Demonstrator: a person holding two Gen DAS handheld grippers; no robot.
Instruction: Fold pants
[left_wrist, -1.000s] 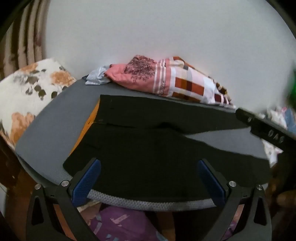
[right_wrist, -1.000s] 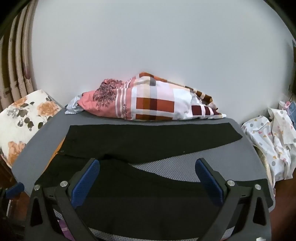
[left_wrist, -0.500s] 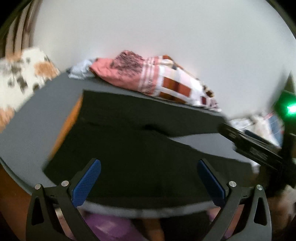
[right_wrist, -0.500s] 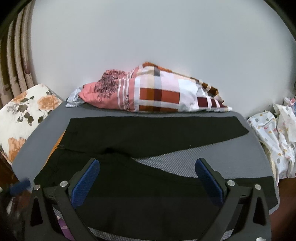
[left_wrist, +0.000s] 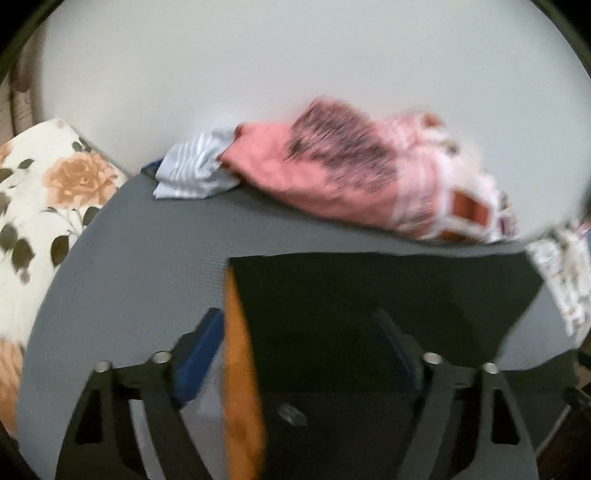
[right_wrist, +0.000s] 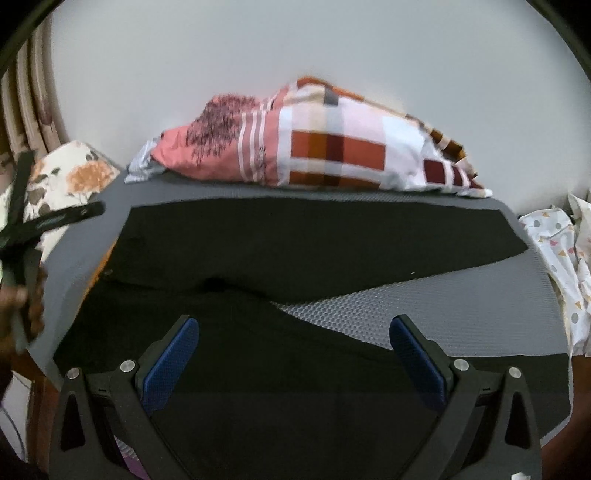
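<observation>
Black pants (right_wrist: 295, 240) lie flat on the grey mat (right_wrist: 406, 306), waist to the left and legs spread to the right. In the blurred left wrist view, my left gripper (left_wrist: 295, 321) hangs low over the waist end of the pants (left_wrist: 369, 288). Its jaws are closing, with the orange waistband edge (left_wrist: 240, 369) and black cloth between them. No pad visibly presses. My right gripper (right_wrist: 293, 325) stands open above the near leg, nothing gripped. The left tool's black frame (right_wrist: 55, 219) and a hand (right_wrist: 22, 306) show at the right wrist view's left edge.
A heap of pink and checked bedding (right_wrist: 332, 147) lies along the mat's far side by the wall, with a pale striped cloth (left_wrist: 192, 173) beside it. A floral cushion (left_wrist: 48, 206) is left of the mat. White spotted fabric (right_wrist: 554, 251) hangs off the right.
The left gripper has swept over to the waist end, sunk closer to the cloth, and its jaws have narrowed. The right gripper has come lower and nearer over the pants, still open.
</observation>
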